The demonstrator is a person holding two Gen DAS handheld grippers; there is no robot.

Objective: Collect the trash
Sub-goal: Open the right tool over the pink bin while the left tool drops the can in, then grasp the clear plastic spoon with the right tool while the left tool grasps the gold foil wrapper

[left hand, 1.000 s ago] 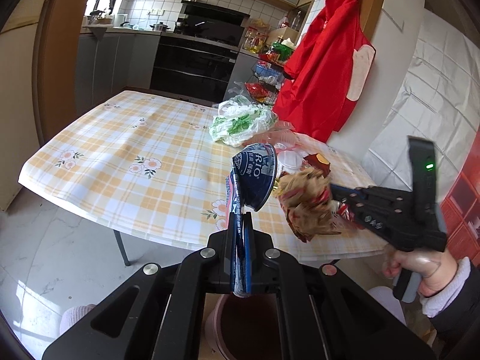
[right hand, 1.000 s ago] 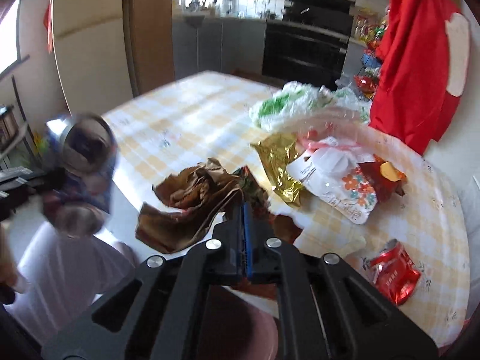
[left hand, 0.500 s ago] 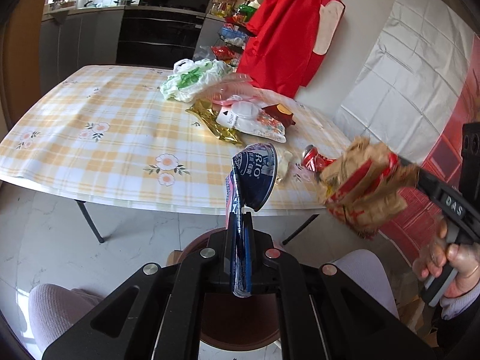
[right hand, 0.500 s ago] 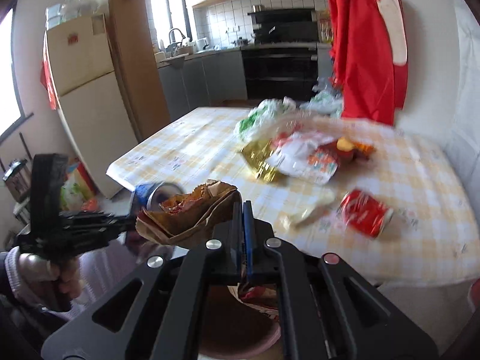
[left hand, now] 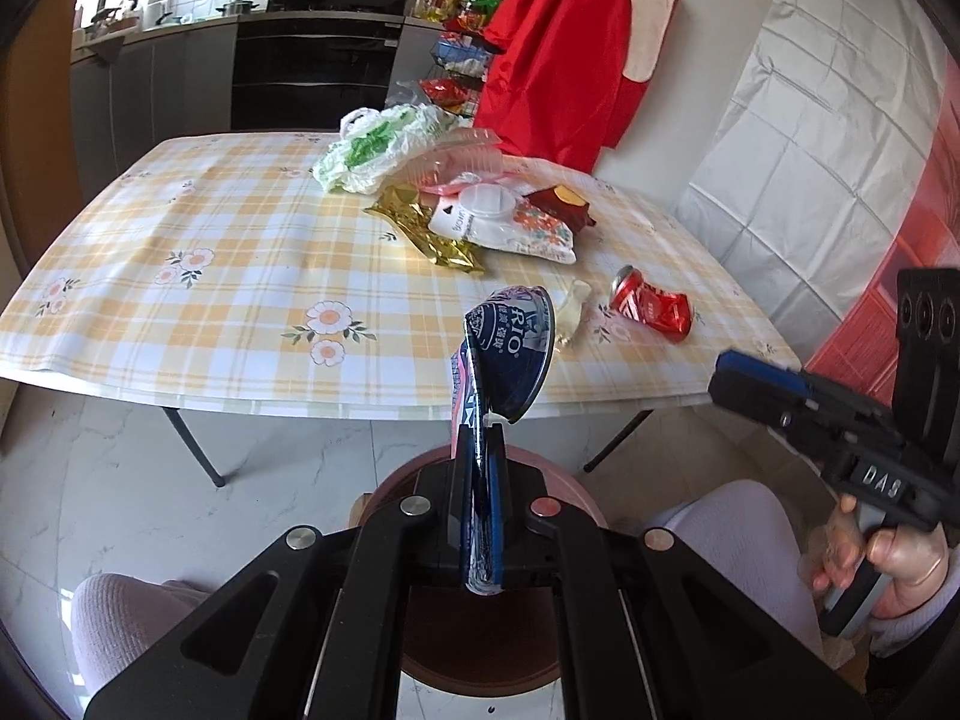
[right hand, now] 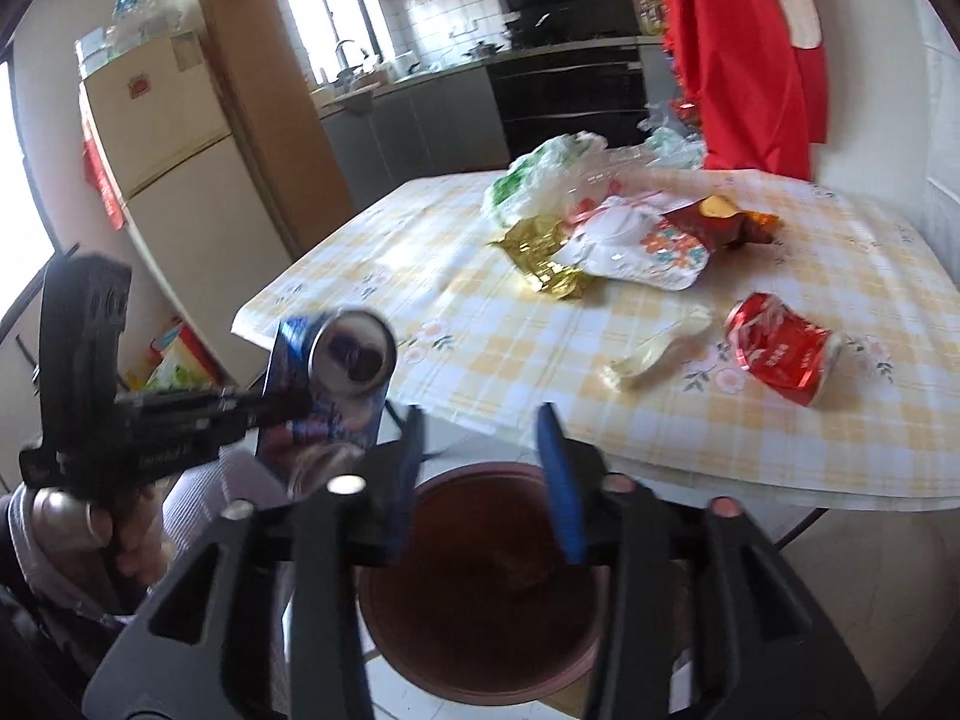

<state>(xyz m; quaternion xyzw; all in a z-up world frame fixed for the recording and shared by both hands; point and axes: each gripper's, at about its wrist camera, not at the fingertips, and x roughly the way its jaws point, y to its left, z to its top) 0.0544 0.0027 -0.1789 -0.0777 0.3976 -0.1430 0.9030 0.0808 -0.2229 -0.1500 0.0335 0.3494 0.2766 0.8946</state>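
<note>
My left gripper [left hand: 480, 438] is shut on a crushed blue drink can [left hand: 510, 348], held upright over a round brown bin [left hand: 573, 483] on the floor. The right wrist view shows that can [right hand: 342, 360] at the left. My right gripper [right hand: 480, 420] hangs over the bin [right hand: 369, 624]; its jaws are opening and nothing is between them. A crushed red can [left hand: 651, 309] and a pale scrap [left hand: 573, 312] lie near the table's front edge. A gold wrapper [left hand: 432, 234], a floral packet [left hand: 510, 228], a dark red wrapper [left hand: 561, 207] and a green-and-white plastic bag [left hand: 378, 147] lie farther back.
The table [left hand: 210, 252] has a yellow checked cloth and thin dark legs. A red garment [left hand: 570, 48] hangs at its far right. A person's knees in pale trousers flank the bin. A fridge [right hand: 174, 180] stands to the left, kitchen counters behind.
My right gripper carried a crumpled brown paper wad off the table to above the bin, then opened; the wad is gone from its jaws. My left gripper drew back over the bin with the blue can.
</note>
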